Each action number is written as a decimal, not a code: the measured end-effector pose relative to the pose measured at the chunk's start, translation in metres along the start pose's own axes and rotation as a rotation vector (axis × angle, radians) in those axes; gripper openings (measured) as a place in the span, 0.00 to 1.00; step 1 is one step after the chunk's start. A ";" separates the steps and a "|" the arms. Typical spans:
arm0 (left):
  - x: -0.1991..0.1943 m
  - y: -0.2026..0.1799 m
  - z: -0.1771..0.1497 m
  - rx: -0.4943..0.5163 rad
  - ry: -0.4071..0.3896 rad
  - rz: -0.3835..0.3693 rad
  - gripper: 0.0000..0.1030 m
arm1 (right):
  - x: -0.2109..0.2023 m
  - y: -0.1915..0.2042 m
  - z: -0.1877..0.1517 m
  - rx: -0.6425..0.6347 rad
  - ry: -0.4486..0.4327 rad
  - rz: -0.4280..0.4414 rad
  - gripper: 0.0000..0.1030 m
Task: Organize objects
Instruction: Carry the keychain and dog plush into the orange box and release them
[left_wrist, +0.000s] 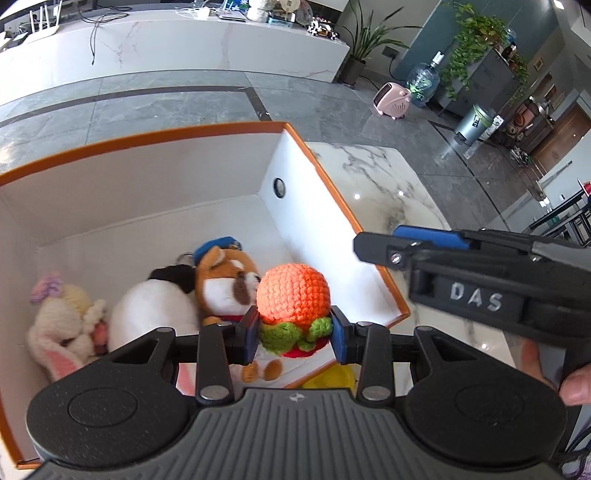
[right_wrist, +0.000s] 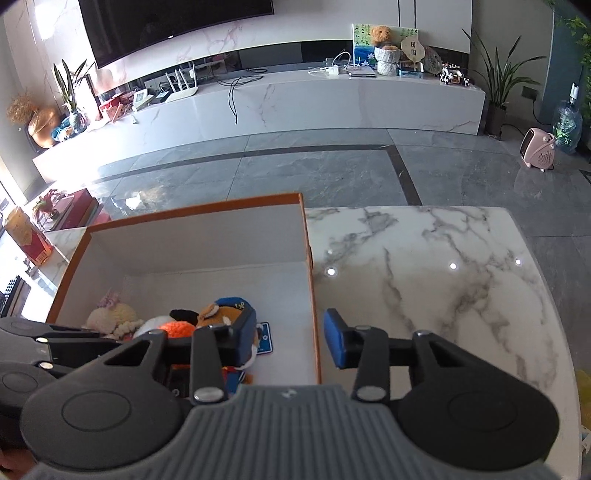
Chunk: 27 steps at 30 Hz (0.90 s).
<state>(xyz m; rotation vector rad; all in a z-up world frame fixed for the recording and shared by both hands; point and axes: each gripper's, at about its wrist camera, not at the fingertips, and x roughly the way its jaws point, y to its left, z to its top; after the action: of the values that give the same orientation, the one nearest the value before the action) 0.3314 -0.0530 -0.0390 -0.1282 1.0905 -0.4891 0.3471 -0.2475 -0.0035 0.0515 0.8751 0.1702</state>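
My left gripper (left_wrist: 294, 334) is shut on an orange crocheted toy (left_wrist: 292, 293) with green leaves, held above the inside of an open white box with an orange rim (left_wrist: 147, 138). In the box lie a brown and white plush dog with a blue cap (left_wrist: 227, 282), a white round plush (left_wrist: 151, 314) and a cream bunny plush (left_wrist: 62, 321). My right gripper (right_wrist: 290, 341) is open and empty, astride the box's right wall (right_wrist: 314, 314); it shows at the right of the left wrist view (left_wrist: 373, 245). The orange toy (right_wrist: 179, 328) peeks out behind my left gripper.
The box stands on a white marble table (right_wrist: 424, 277) with bare top to its right. A small blue card (right_wrist: 264, 341) lies on the box floor. Something yellow (left_wrist: 328, 380) lies just outside the box's near corner. Grey tiled floor and a long white cabinet (right_wrist: 295, 107) lie beyond.
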 end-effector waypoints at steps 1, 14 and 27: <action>0.003 -0.002 0.000 0.001 0.004 0.000 0.43 | 0.002 -0.001 -0.002 0.003 0.007 0.001 0.40; 0.024 -0.014 -0.005 0.028 0.028 0.048 0.43 | 0.010 -0.008 -0.011 0.031 0.024 0.009 0.38; 0.005 -0.019 -0.012 0.058 -0.008 0.076 0.63 | 0.009 -0.009 -0.019 0.048 0.029 0.019 0.38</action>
<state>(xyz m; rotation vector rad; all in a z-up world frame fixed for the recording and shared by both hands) 0.3173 -0.0708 -0.0424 -0.0380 1.0686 -0.4511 0.3390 -0.2557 -0.0235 0.1025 0.9077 0.1685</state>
